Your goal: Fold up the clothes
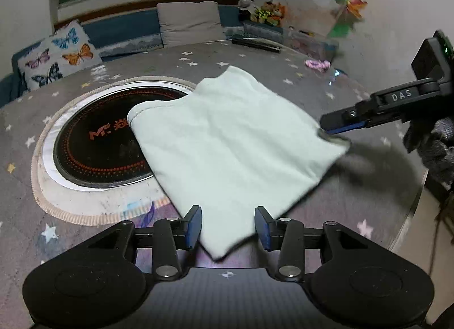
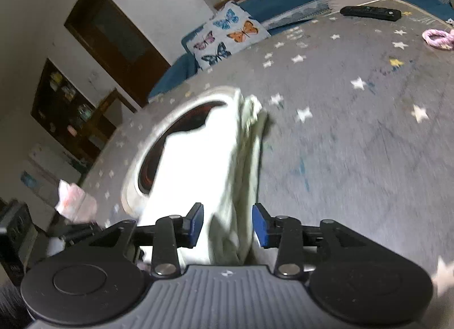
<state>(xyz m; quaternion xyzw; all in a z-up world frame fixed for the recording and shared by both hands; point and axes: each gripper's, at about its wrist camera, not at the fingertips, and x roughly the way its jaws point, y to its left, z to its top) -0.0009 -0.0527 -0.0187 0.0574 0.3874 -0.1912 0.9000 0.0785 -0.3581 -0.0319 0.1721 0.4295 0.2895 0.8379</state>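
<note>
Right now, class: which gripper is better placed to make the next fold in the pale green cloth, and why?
Probably the left gripper: its open jaws straddle the near corner of the folded cloth. The right gripper, also open, is only at the side corner.

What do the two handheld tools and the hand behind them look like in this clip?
Both are black linkage tools with blue finger pads and silver pivot bolts. The left tool has a dark carbon-weave base between two round black discs. The right tool has a grey ribbed base; its arm carries white lettering "DAS" and a green light. A dark grey knit glove covers the hand.
</note>
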